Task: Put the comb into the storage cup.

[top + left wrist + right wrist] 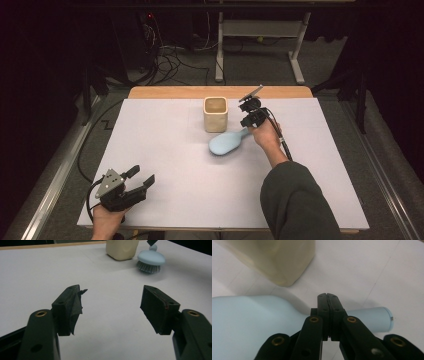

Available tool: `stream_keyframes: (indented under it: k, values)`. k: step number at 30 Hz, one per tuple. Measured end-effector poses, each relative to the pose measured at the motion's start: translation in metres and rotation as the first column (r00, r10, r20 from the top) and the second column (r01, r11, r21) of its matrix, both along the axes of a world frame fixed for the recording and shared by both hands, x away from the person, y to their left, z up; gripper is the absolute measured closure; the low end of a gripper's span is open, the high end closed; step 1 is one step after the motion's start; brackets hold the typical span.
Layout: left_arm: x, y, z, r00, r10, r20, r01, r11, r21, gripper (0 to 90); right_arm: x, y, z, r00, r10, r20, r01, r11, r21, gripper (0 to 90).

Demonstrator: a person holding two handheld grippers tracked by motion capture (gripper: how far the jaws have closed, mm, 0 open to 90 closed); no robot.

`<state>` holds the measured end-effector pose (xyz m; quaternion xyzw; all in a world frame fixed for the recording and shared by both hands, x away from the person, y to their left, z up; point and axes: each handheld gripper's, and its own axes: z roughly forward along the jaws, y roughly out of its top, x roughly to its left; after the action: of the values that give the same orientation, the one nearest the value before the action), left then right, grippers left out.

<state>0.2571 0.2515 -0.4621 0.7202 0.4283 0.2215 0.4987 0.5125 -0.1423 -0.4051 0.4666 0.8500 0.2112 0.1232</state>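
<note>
Landmark = beige cup (215, 114), square-ish, upright, open top, at far-centre of white table sheet (165, 150).

Far left & near of cup, well apart: left gripper (142, 181) w/ grey plate on top, held in left hand (107, 217) at near edge of sheet. Jaws spread wide, nothing btwn them. Left gripper view (111, 306): pads wide apart over bare white sheet; torn bit of pad lining sticks out on left pad (75, 307). Cup (122, 249) seen far ahead, slightly right of centre.

Just near-right of cup: pale blue dish brush (227, 142), lying on sheet, broad head toward near-left, handle running up-right away from cup. Close to cup; touching or not – can't tell. Left gripper view: brush (151, 261) right of cup, grey bristles facing down onto sheet.

Right of cup, near: right gripper (248, 128), held in right hand (266, 136), dark green sleeve (295, 200) coming from near edge. Tips down at brush handle. Right gripper view (328, 295): jaws pressed together, pads meeting, no gap seen; sits above narrow handle (372, 318), head of brush (249, 322) to left, cup (274, 260) beyond it. Nothing seen clamped btwn pads; touching handle or just above it – can't tell.
</note>
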Motion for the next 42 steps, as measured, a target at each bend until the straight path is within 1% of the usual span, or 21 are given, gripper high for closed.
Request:
stream_keyframes:
  k: [2, 4, 6, 8, 10, 16, 20, 24, 25, 32, 35, 36, 38, 39, 40, 42]
  values:
    - [0.000, 0.000, 0.000, 1.0000, -0.004, -0.002, 0.004, 1.0000, 0.004, 33.9, 0.005, 0.002, -0.004, 0.9998, -0.008, -0.016, 0.008, 1.000, -0.012, 90.0]
    - [0.000, -0.001, 0.000, 1.0000, -0.006, -0.001, 0.006, 1.0000, 0.003, 33.9, 0.007, 0.004, -0.006, 0.9997, -0.010, -0.023, 0.010, 1.000, -0.013, 90.0]
    - [0.000, -0.001, 0.000, 1.0000, -0.008, 0.000, 0.008, 1.0000, 0.002, 33.9, 0.009, 0.005, -0.008, 0.9997, -0.007, -0.025, 0.007, 1.000, -0.020, 90.0]
    - [0.000, -0.001, 0.000, 1.0000, -0.009, 0.000, 0.009, 1.0000, 0.000, 33.9, 0.009, 0.006, -0.010, 0.9994, -0.011, -0.033, 0.011, 1.000, -0.020, 90.0]
    - [-0.001, -0.001, 0.000, 0.9999, -0.010, 0.001, 0.010, 0.9999, 0.001, 33.9, 0.010, 0.006, -0.013, 0.9991, -0.011, -0.042, 0.010, 0.999, -0.030, 90.0]
    - [0.000, -0.002, 0.000, 0.9999, -0.011, -0.002, 0.011, 0.9999, 0.003, 33.9, 0.011, 0.005, -0.014, 0.9989, -0.008, -0.046, 0.006, 0.999, -0.038, 90.0]
    - [0.000, -0.002, 0.000, 0.9999, -0.011, -0.001, 0.011, 0.9999, 0.003, 33.9, 0.011, 0.005, -0.014, 0.9984, -0.006, -0.057, 0.003, 0.999, -0.039, 90.0]
    - [0.000, -0.002, 0.000, 0.9999, -0.010, 0.001, 0.010, 0.9999, 0.002, 33.9, 0.010, 0.006, -0.015, 0.9970, -0.012, -0.076, 0.008, 0.999, -0.053, 90.0]
    - [-0.001, -0.002, 0.000, 0.9999, -0.010, 0.002, 0.010, 0.9999, 0.003, 33.9, 0.010, 0.006, -0.016, 0.9973, -0.004, -0.074, 0.000, 0.998, -0.056, 90.0]
    - [0.000, -0.002, 0.000, 0.9999, -0.011, 0.002, 0.011, 0.9999, 0.002, 33.9, 0.006, 0.005, -0.015, 0.9963, 0.004, -0.086, -0.010, 0.998, -0.063, 90.0]
    - [0.000, -0.002, 0.000, 0.9999, -0.010, 0.002, 0.010, 0.9999, 0.002, 33.9, 0.003, 0.005, -0.015, 0.9957, 0.015, -0.091, -0.021, 0.998, -0.058, 90.0]
    - [0.000, -0.002, 0.000, 0.9999, -0.010, 0.002, 0.010, 1.0000, 0.002, 33.9, 0.001, 0.005, -0.015, 0.9954, 0.009, -0.096, -0.014, 0.998, -0.054, 90.0]
    - [-0.001, -0.002, 0.000, 0.9999, -0.011, 0.003, 0.011, 0.9999, 0.002, 33.9, -0.001, 0.005, -0.014, 0.9951, 0.026, -0.095, -0.031, 0.998, -0.056, 90.0]
    - [-0.001, -0.002, 0.000, 0.9999, -0.012, 0.002, 0.012, 0.9999, 0.004, 33.9, -0.003, 0.005, -0.014, 0.9949, 0.019, -0.099, -0.024, 0.998, -0.053, 90.0]
    - [-0.001, -0.002, 0.000, 0.9999, -0.012, 0.002, 0.012, 0.9999, 0.004, 33.9, -0.004, 0.005, -0.014, 0.9950, 0.034, -0.094, -0.039, 0.998, -0.056, 90.0]
    - [0.000, -0.002, 0.000, 0.9999, -0.012, 0.002, 0.012, 0.9999, 0.005, 33.9, -0.006, 0.003, -0.013, 0.9944, 0.032, -0.101, -0.037, 0.998, -0.055, 90.0]
